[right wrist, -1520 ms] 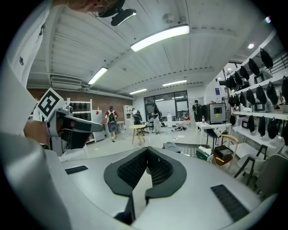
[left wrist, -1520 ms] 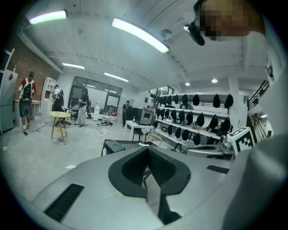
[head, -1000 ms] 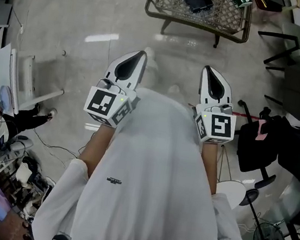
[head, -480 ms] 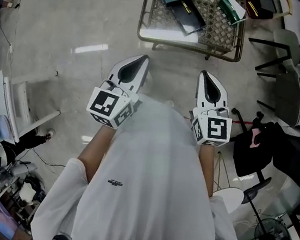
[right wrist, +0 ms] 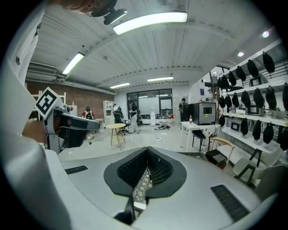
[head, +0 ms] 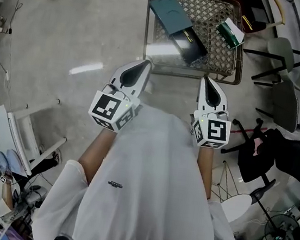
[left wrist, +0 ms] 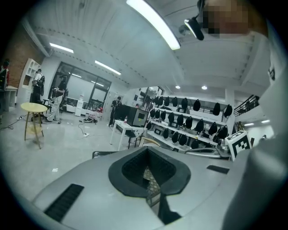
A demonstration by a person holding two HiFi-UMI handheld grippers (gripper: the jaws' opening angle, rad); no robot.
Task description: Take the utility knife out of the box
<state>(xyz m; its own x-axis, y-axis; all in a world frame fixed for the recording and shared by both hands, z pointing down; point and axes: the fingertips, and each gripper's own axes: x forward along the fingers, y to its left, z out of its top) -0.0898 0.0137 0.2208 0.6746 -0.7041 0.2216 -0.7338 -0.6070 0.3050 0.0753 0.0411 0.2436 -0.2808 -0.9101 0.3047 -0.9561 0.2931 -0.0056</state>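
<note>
A dark teal box (head: 171, 11) lies on the wicker table (head: 228, 72) ahead. Its black inner tray (head: 193, 50) is slid partly out, with a small yellow-green item (head: 186, 36) at its mouth; I cannot tell if that is the utility knife. A small green-and-white box (head: 230, 33) lies to the right. My left gripper (head: 146, 62) (left wrist: 148, 175) and right gripper (head: 205, 79) (right wrist: 143, 184) are held side by side at chest height, just short of the table's near edge. Both are shut and hold nothing.
Grey chairs (head: 284, 101) stand right of the table, and a black bag (head: 266, 154) hangs on one nearer me. A dark red chair (head: 253, 10) is behind the table. A white stand (head: 23, 127) is at the left, a fan (head: 283, 233) at the lower right.
The wicker table with the box has come closer and now lies just beyond both gripper tips. Both grippers advanced together and stayed shut.
</note>
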